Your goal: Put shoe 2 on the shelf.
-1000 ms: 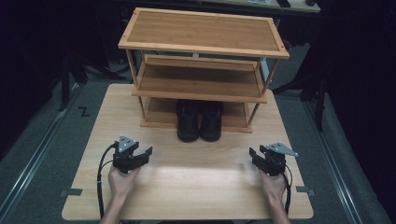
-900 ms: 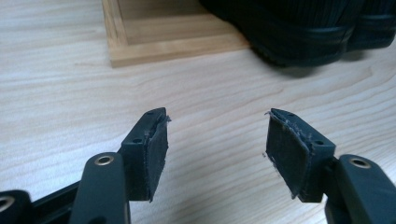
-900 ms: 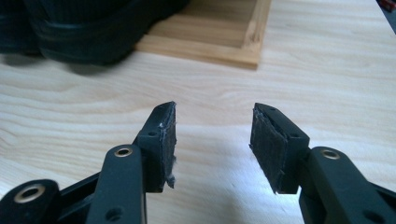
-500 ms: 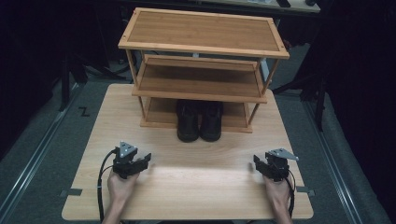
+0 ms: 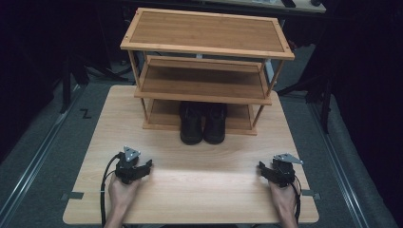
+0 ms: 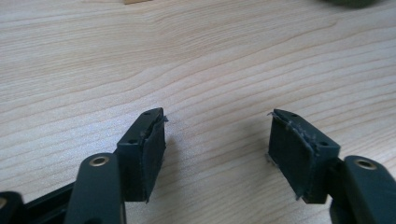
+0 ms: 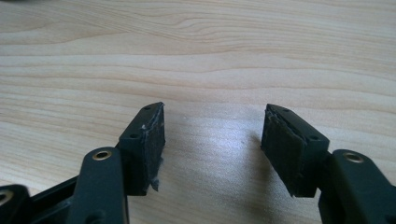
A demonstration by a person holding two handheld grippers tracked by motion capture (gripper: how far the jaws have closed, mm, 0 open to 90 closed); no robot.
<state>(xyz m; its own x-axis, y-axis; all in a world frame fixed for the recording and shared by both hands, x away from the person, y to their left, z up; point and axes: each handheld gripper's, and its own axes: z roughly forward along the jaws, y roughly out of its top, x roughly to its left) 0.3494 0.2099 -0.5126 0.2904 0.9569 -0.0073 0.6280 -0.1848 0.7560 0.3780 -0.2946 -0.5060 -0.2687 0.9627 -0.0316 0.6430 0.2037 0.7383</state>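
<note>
High view: black shoes (image 5: 203, 122) ahead of and between left tongs (image 5: 144, 167) and right tongs (image 5: 264, 169), under rack (image 5: 204, 90) on bench (image 5: 199, 190). Both tongs wide open, empty, right ones just opening. Shoes probably light, flexible; grip at collar.

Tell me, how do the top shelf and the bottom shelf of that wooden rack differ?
The top shelf lies bare, while the bottom shelf holds a pair of black shoes whose toes stick out over the table. The top shelf sits in full light; the bottom shelf is shaded by the boards above. Both are the same brown wood.
</note>
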